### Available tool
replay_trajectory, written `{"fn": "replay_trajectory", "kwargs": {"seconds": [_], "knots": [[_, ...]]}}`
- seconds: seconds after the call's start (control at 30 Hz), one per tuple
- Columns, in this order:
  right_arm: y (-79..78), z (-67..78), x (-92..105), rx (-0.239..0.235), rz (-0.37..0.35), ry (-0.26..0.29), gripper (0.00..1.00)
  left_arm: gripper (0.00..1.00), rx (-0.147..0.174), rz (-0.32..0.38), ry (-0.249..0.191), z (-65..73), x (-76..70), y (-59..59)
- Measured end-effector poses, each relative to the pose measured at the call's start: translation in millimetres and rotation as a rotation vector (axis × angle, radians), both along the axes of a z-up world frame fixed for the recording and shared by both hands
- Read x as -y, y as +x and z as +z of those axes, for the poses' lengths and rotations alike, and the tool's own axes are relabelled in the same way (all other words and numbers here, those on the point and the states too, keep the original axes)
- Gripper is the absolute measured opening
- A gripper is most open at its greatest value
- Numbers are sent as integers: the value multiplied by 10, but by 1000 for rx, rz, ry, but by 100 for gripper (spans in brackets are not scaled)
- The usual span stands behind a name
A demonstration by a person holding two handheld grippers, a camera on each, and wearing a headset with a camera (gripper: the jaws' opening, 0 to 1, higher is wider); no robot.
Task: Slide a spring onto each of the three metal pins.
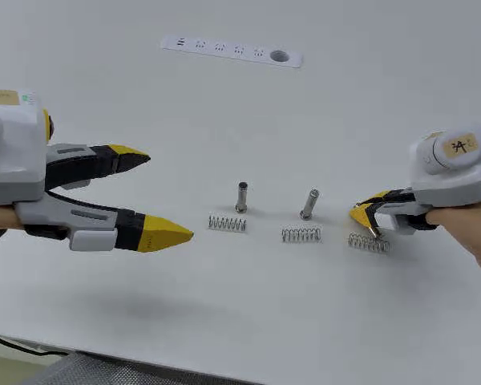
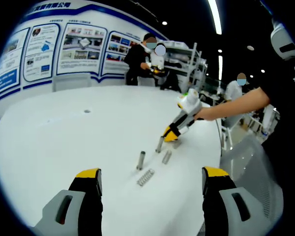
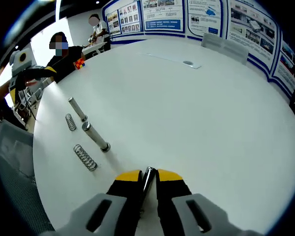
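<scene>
Your fingers (image 1: 156, 233) on the left gripper (image 1: 171, 196) are spread wide apart with nothing between them, and you hold that gripper above the white table (image 1: 248, 321), well to the left of the parts. On your right gripper (image 1: 362, 215) the fingers (image 3: 169, 176) are clenched on a thin metal pin (image 3: 148, 178), which stands out between the two yellow tips, low over the table at the right end of the row. Two more pins stand on the table apart from each other: the left pin (image 1: 242, 196) and the middle pin (image 1: 309, 204), each bare, with no spring on it. Three springs lie flat on the table in a row on the side nearer to you. The left spring (image 1: 227, 224) lies just beside the foot of the left pin. The middle spring (image 1: 301, 234) lies just beside the foot of the middle pin. The right spring (image 1: 369, 243) lies right under the tips of your right gripper; whether the held pin touches it cannot be told. A white power strip (image 1: 231, 50) lies at the far side of the table. Your left gripper view looks along the row to the right gripper, with other people (image 2: 142, 61) at benches behind it.
</scene>
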State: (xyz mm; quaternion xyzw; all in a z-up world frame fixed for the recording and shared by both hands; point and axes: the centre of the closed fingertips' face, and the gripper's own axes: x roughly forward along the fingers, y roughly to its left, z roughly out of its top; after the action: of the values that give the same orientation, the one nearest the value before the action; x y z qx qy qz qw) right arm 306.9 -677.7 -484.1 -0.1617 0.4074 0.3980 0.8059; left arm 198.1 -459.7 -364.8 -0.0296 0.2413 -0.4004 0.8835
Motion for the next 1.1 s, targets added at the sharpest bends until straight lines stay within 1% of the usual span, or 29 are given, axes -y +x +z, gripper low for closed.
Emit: {"fn": "replay_trajectory", "kwargs": {"seconds": [0.1,0.23,0.3,0.53,0.67,0.77,0.97,1.1], "knots": [[7,-1,6,2,-9,-11,12,85,5,8,-4,11,-10,17],[15,-6,19,-4,-32,-21,10,85,2,-3,6,-1,-2,6],[3,-1,8,-10,-24,-25,9,85,0,-5,15,-13,-4,2],[2,10,24,-18,-26,-45,9,85,1,-6,16,-2,-4,-3],[5,11,24,-18,-28,-46,9,85,7,-5,18,15,1,2],[-1,19,17,-4,-16,-51,9,85,9,-6,19,28,8,0],[2,119,-33,31,-21,-12,9,85,12,-7,21,39,20,-16],[2,153,-34,59,-11,-9,9,85,15,-7,16,56,33,-16]]}}
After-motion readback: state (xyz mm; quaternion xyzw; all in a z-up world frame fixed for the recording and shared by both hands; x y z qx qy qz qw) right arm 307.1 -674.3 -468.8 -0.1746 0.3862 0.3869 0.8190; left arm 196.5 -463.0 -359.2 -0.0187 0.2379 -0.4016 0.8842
